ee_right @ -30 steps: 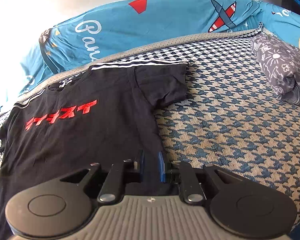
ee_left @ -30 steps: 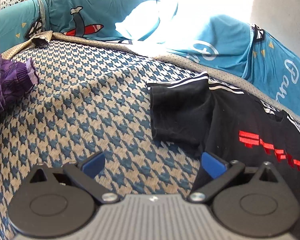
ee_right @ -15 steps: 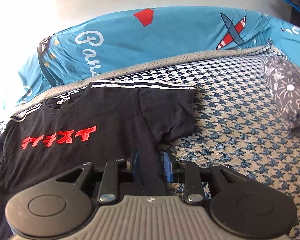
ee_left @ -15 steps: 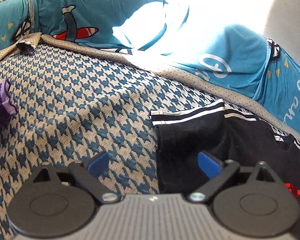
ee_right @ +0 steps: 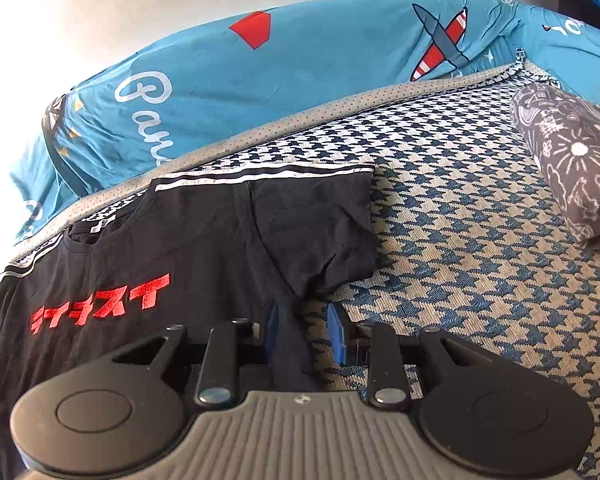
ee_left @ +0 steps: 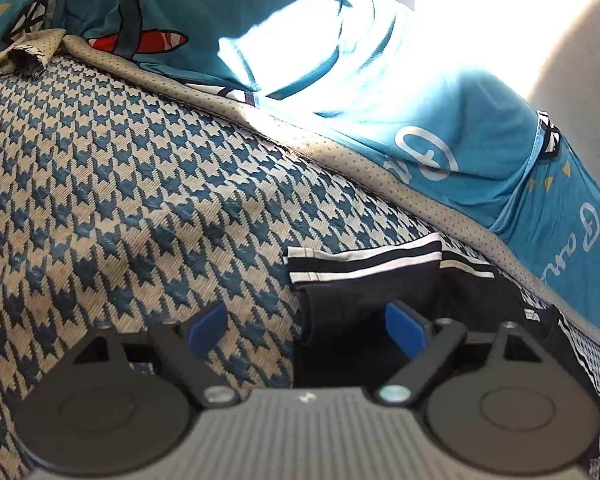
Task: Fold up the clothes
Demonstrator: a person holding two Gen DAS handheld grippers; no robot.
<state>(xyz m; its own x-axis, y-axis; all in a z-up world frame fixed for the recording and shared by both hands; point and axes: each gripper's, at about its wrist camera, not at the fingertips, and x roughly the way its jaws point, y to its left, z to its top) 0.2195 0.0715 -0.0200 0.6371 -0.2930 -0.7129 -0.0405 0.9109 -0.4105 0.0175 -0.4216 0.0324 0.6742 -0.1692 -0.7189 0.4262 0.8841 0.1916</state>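
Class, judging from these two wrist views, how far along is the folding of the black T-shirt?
Done: the black T-shirt lies spread flat, print up. In hand: the left gripper is closing around one sleeve's edge, and the right gripper straddles the side edge under the other sleeve, pads apart. Left: no fold shows yet.

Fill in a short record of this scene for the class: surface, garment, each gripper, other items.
surface: houndstooth cover
garment: black T-shirt with red print, lying flat
left gripper: jaws closing astride the sleeve edge, not yet gripping
right gripper: narrowly open astride the shirt's side edge
other items: rolled grey patterned cloth; blue bedding behind
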